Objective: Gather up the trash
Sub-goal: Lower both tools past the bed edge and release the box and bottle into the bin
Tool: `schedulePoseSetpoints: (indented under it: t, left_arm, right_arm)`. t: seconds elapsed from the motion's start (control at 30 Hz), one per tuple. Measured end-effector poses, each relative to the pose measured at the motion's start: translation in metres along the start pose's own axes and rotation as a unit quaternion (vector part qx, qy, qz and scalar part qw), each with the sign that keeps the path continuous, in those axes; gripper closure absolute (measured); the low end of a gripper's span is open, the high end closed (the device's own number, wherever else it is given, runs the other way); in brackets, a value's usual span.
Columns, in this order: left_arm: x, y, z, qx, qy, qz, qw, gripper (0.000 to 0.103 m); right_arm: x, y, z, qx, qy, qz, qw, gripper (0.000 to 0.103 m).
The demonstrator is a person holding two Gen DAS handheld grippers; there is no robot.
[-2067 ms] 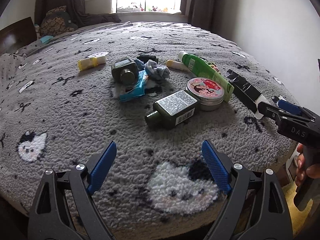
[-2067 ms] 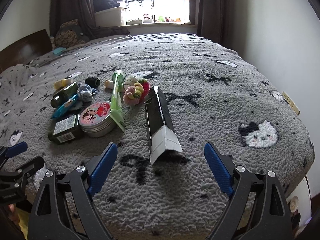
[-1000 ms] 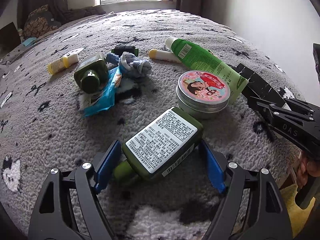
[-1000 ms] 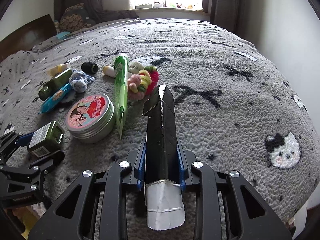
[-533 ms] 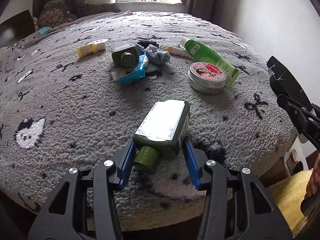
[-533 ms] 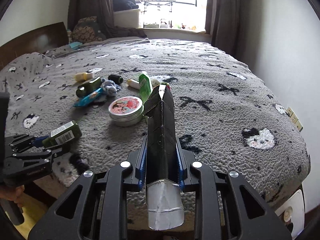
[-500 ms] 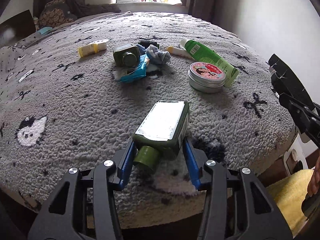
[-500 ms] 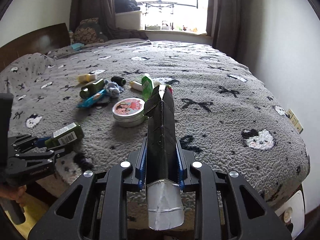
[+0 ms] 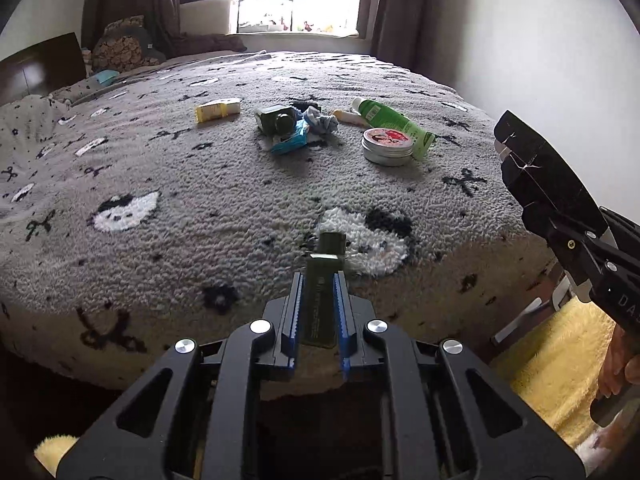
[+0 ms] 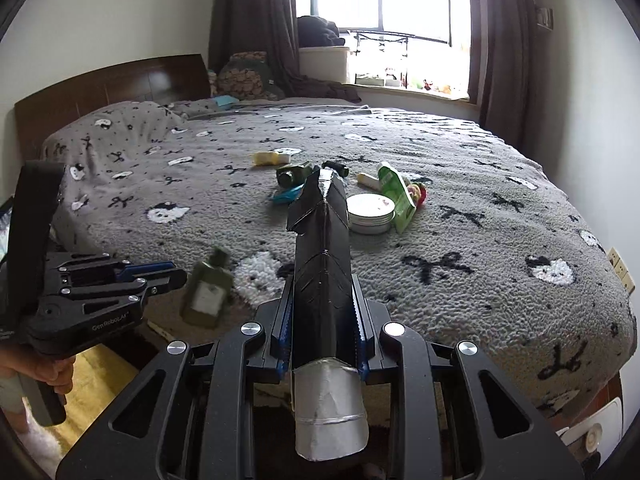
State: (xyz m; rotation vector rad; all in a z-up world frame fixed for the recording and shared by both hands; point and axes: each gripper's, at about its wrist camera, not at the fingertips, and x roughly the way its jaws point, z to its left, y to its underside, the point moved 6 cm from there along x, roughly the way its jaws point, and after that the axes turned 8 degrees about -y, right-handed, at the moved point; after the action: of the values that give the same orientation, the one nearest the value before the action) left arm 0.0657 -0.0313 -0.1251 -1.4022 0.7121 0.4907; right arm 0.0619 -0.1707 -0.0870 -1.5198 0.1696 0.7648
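The left tongs [image 9: 318, 312] have just been closing, and their blue ribbed pads now pinch a flat, dark green plastic bottle [image 9: 322, 296] by its narrow sides. The bottle stands on edge between the pads, its squat cylindrical cap pointing toward twelve o'clock over the near edge of the bed [image 9: 200, 184]. From the right wrist view the same bottle [image 10: 208, 288] sits blurred at nine o'clock, its pale label showing, at the tip of the left tongs [image 10: 176, 276].

The right tongs [image 10: 322, 320] are nearly closed on a long black carton [image 10: 322, 256], folded to a ridge at its far end and opened at the near end to a silvery foil lining. The left wrist view shows that carton [image 9: 536, 172] at three o'clock, creased and matte, jutting from the right tongs, whose tips the carton hides.

The bed wears a nubbly grey fleece blanket with black bows and white cat faces. At twelve o'clock on it lies the remaining clutter: a round metal tin [image 9: 387, 146] with a pink printed lid, a glossy green squeeze tube [image 9: 390, 122] touching the tin's right side, a second dark green bottle [image 9: 278, 120], a crumpled blue wrapper [image 9: 290, 142] and a small yellow box [image 9: 218, 111] well to the left. A fuzzy yellow rug [image 9: 560, 364] lies on the floor at four o'clock.
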Motion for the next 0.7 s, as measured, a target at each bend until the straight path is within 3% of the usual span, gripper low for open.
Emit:
schedulePoseSetpoints:
  t: [0.27, 0.6, 0.7]
  left_arm:
    - [0.006, 0.043, 0.001, -0.001, 0.019, 0.042, 0.9989, 0.091]
    - [0.029, 0.091, -0.007, 0.016, 0.027, 0.112, 0.9933, 0.090]
    - [0.039, 0.106, -0.005, 0.015, 0.021, 0.135, 0.9906, 0.070]
  right_arm:
    - [0.009, 0.034, 0.020, 0.001, -0.026, 0.039, 0.999, 0.077]
    - [0.056, 0.105, 0.020, 0.037, -0.047, 0.159, 0.985, 0.077]
    - [0.065, 0.124, 0.025, 0.046, -0.059, 0.200, 0.977, 0.077]
